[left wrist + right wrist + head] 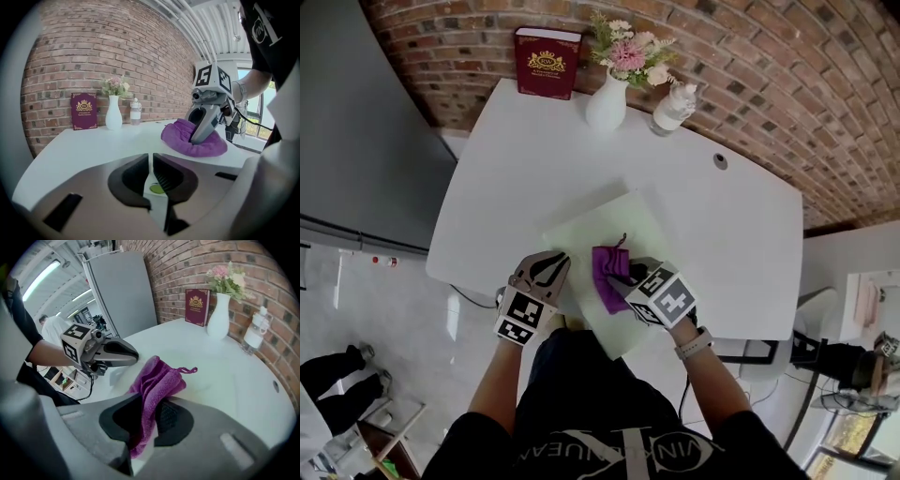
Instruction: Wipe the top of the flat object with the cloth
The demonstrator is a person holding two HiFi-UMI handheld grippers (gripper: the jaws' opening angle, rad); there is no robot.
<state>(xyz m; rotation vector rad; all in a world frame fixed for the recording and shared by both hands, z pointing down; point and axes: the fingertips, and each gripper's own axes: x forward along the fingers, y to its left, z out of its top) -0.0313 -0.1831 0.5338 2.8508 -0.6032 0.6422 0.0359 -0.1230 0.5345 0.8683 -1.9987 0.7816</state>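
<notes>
The left gripper (549, 264) is sitting at the left edge of the pale green board (614, 220) on the white bench (506, 169), with its jaws pressed together and empty. The purple cloth (607, 270) is lying bunched on the board's near part. The right gripper (625, 279) is pinching it in its jaws. At the back, a red book (547, 62), a white vase (607, 103) of flowers and a bottle (673, 109) are standing well apart from the board.

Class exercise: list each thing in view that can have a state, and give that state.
Purple terry cloth: bunched, lying on the board, clamped by the right gripper.
Pale green flat board: lying flat on the white table.
Right gripper: shut on the cloth.
Left gripper: shut, empty.
White vase of flowers: upright.
Red book: standing upright.
Clear bottle: upright.
</notes>
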